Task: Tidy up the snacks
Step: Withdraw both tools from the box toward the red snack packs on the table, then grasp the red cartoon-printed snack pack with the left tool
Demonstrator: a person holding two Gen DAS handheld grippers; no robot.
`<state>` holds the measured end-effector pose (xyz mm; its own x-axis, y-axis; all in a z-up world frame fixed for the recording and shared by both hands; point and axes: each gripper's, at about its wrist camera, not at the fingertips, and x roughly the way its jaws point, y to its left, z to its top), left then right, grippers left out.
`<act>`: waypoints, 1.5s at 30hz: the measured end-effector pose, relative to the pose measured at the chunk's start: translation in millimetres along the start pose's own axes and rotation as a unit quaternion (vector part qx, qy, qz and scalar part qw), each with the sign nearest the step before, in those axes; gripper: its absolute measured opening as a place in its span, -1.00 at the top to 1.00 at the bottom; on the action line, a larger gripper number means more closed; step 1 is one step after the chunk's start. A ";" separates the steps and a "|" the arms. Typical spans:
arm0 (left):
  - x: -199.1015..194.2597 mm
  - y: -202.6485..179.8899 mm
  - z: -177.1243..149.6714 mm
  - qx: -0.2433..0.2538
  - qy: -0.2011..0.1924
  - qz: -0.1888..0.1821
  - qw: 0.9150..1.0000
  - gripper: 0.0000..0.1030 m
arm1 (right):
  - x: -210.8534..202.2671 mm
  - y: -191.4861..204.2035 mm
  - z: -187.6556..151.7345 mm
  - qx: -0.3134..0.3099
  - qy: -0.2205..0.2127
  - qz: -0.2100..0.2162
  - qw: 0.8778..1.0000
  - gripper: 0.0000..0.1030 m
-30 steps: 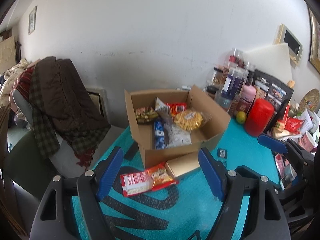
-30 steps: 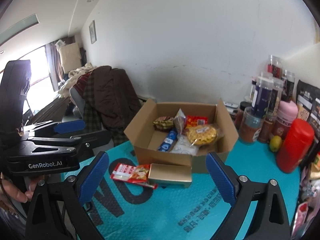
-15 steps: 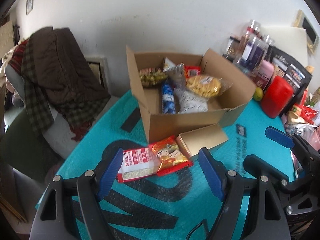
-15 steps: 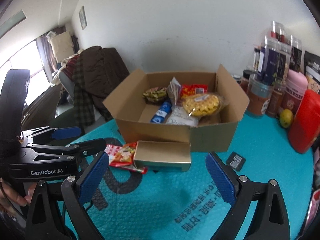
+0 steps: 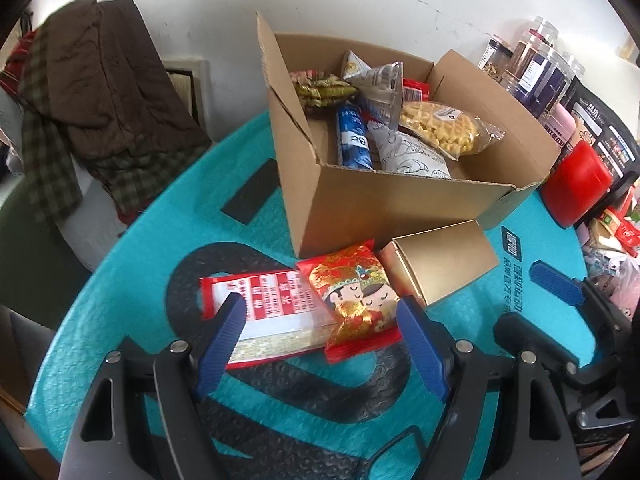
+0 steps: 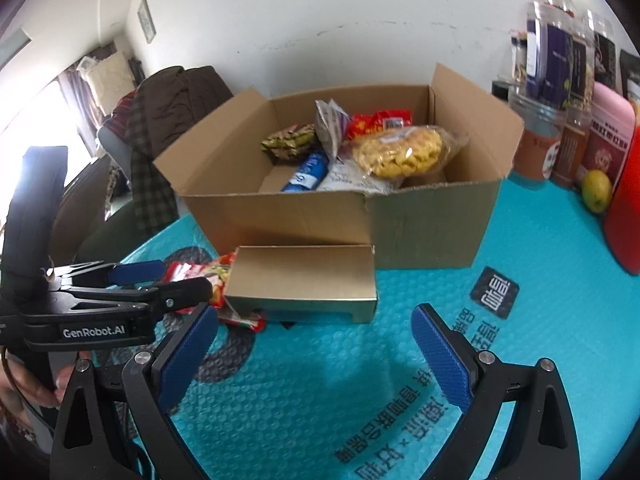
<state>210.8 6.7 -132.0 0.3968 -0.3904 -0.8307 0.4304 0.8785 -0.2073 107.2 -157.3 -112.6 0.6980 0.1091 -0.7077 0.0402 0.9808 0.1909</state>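
Counting three loose snacks on the teal mat (image 5: 132, 264) before one cardboard box (image 5: 384, 204).
Two red packets (image 5: 352, 292), overlapping; one gold carton (image 6: 304, 280) beside them. Left gripper (image 5: 320, 332) and right gripper (image 6: 316, 344): jaws apart, empty.

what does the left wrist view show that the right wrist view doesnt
Only the left wrist view shows the flat red and white packet in full, lying under the red wedding-picture packet.

Only the right wrist view shows the lemon and the hand holding the left gripper.

Both show the cardboard box of snacks, the gold box in front of it and the teal mat.
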 end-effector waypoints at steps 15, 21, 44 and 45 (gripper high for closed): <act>16.2 -14.6 -3.2 0.042 -0.010 -0.033 0.999 0.32 | 9.4 -11.2 -2.6 0.012 0.016 -0.003 1.000 -0.92; 6.5 -0.3 -5.9 0.029 -0.017 -0.038 0.999 0.39 | 8.6 -11.2 -4.1 0.018 0.018 0.002 1.000 -0.92; -14.6 21.5 -20.7 -0.017 -0.025 -0.046 0.998 0.39 | 33.5 -16.0 18.2 0.024 0.039 0.038 0.998 -1.00; -15.8 21.0 -21.1 -0.016 -0.026 -0.048 0.998 0.39 | 35.6 -15.3 18.2 0.022 0.043 0.049 0.998 -1.00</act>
<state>196.4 37.2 -134.1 0.3967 -0.4868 -0.7782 0.4432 0.8440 -0.3021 144.4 -171.4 -128.4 0.6357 0.2205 -0.7398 0.0066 0.9568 0.2908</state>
